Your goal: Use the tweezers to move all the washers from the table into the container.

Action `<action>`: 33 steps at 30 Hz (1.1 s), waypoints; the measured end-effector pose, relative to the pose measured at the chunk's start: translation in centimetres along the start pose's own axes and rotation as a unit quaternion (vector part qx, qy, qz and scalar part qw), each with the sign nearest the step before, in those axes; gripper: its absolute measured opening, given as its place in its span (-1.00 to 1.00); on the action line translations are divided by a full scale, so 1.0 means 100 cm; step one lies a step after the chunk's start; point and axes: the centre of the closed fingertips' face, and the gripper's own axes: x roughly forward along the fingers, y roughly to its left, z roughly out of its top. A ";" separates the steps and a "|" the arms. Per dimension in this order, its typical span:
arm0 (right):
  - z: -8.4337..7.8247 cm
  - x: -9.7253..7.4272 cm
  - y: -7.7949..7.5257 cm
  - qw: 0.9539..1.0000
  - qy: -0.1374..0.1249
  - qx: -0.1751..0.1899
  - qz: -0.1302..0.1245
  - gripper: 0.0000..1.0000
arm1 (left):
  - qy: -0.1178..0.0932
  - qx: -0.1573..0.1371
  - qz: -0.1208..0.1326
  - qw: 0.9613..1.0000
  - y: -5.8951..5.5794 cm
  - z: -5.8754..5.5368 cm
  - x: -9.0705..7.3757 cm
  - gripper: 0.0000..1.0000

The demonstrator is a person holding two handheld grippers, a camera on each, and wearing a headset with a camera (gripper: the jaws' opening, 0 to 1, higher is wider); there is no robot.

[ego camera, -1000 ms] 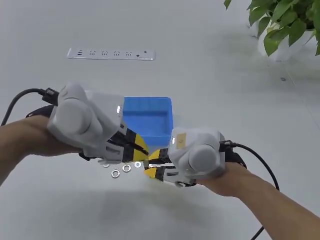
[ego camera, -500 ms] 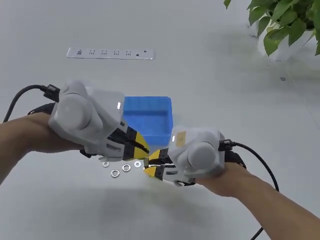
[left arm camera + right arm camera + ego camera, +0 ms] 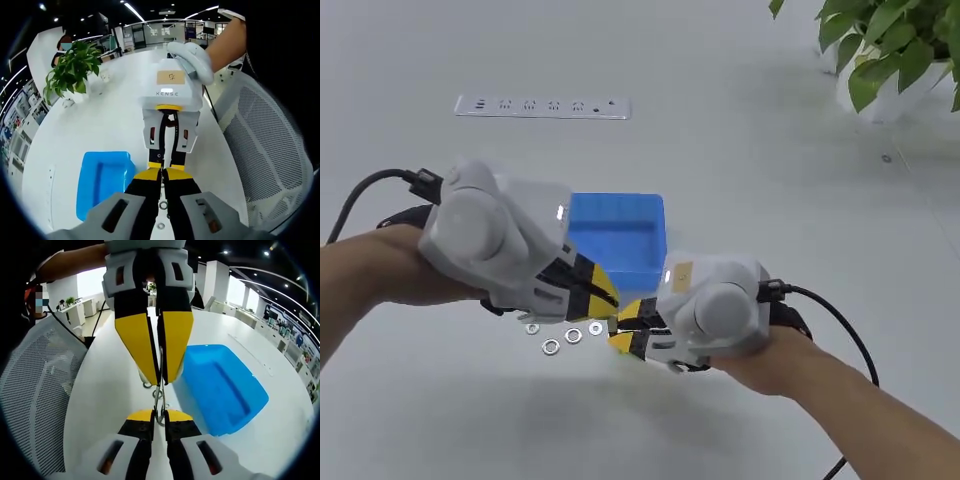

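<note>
Several steel washers (image 3: 572,337) lie on the white table just in front of the blue container (image 3: 620,240). Above them my two grippers meet tip to tip. My left gripper (image 3: 607,297) comes in from the left and my right gripper (image 3: 620,328) from the right. In the right gripper view the thin metal tweezers (image 3: 159,390) run from my right gripper (image 3: 159,416) up between the left gripper's yellow fingers (image 3: 136,337). Both sets of jaws are shut on the tweezers. In the left gripper view my left gripper (image 3: 161,173) touches the right one, with the container (image 3: 102,182) at left and a washer (image 3: 162,204) below.
A white power strip (image 3: 542,107) lies at the back of the table. A potted plant (image 3: 890,50) stands at the far right corner. A mesh chair (image 3: 270,150) stands beside the table. Cables trail from both grippers.
Both grippers have stayed tip to tip over the washers; the left one has edged slightly to the right. The washers and container have not moved.
</note>
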 end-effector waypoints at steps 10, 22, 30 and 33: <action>0.005 -0.005 0.001 1.000 -0.002 -0.003 0.001 -0.81 | 0.000 0.004 0.003 1.000 -0.001 0.005 -0.005 -0.88; 0.018 -0.015 0.002 1.000 0.001 -0.016 0.009 -0.81 | -0.014 -0.009 0.009 1.000 0.000 0.015 -0.018 -0.88; 0.029 -0.022 -0.001 1.000 0.000 -0.022 0.009 -0.81 | -0.018 -0.013 0.016 1.000 0.004 0.024 -0.028 -0.88; 0.034 -0.025 -0.004 1.000 0.000 -0.025 0.007 -0.81 | -0.019 -0.013 0.019 1.000 0.006 0.027 -0.032 -0.88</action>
